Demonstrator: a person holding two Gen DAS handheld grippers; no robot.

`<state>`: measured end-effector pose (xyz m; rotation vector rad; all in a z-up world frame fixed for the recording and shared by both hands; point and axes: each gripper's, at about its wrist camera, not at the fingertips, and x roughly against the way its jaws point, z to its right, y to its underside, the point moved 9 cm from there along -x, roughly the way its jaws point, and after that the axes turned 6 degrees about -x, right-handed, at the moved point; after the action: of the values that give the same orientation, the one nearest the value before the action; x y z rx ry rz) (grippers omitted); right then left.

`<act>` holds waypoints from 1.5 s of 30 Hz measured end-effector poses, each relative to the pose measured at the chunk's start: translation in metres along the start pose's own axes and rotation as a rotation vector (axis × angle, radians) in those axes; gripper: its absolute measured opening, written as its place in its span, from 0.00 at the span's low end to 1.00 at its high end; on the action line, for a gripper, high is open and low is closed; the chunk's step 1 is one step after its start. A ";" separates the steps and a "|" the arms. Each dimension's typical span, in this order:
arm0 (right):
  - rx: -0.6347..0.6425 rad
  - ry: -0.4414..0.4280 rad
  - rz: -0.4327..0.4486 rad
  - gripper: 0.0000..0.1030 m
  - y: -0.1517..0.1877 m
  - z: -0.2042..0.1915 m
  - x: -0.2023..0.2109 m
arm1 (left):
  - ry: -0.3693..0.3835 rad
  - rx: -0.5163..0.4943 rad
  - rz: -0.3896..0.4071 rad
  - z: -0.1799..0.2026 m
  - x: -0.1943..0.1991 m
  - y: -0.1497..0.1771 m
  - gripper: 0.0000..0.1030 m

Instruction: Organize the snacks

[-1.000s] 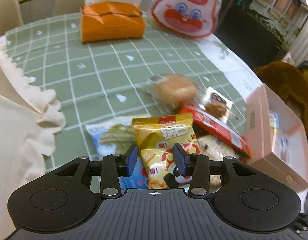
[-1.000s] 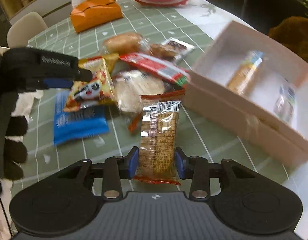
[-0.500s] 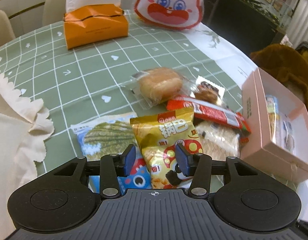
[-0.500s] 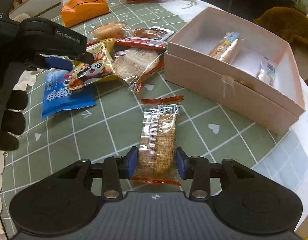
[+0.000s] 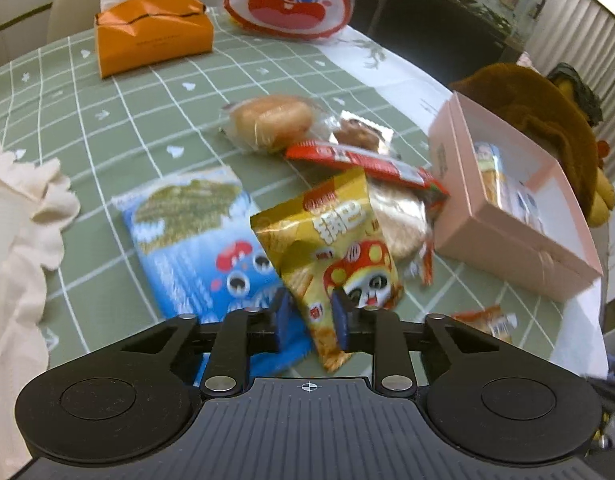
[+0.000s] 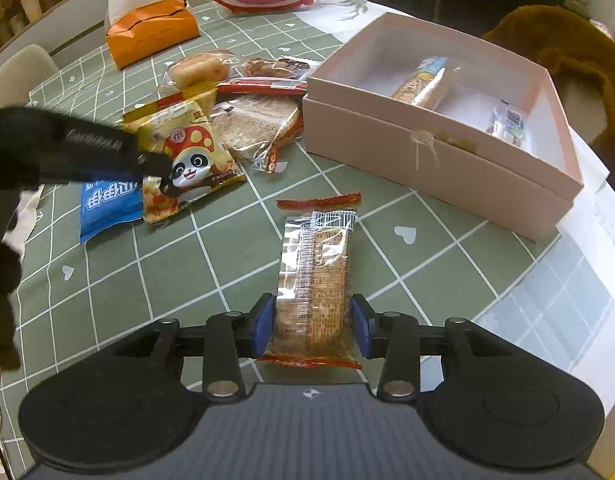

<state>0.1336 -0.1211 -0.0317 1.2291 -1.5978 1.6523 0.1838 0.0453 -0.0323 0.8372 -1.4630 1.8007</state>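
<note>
My left gripper is shut on the lower corner of a yellow snack bag with a panda print. The bag tilts over a blue seaweed pack. In the right wrist view the left gripper comes in from the left, pinching the yellow snack bag. My right gripper is shut on the near end of a clear cracker pack with red ends, low over the green cloth. The open pink box stands to the right, with two or three packets inside.
A wrapped bun, a red bar and a round rice-cake pack lie between the bag and the pink box. An orange tissue box and a bunny bag stand at the back. A brown plush sits beyond the box.
My left gripper's jaws have closed onto the yellow bag and tilted it. The right gripper has drawn back from the box with the cracker pack.
</note>
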 end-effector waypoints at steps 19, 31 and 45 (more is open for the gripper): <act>-0.035 0.056 0.002 0.52 0.016 -0.008 0.006 | 0.118 0.016 -0.050 0.000 0.034 0.066 0.18; -0.042 0.022 0.024 0.60 0.009 -0.007 0.011 | 0.159 0.136 0.017 -0.021 0.052 0.059 0.17; 0.287 -0.118 0.061 0.83 -0.082 -0.117 -0.040 | 0.024 0.217 0.018 -0.048 0.079 0.068 0.21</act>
<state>0.1931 0.0133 -0.0135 1.4569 -1.5169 1.9316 0.0798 0.0902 -0.0139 0.9073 -1.2782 2.0014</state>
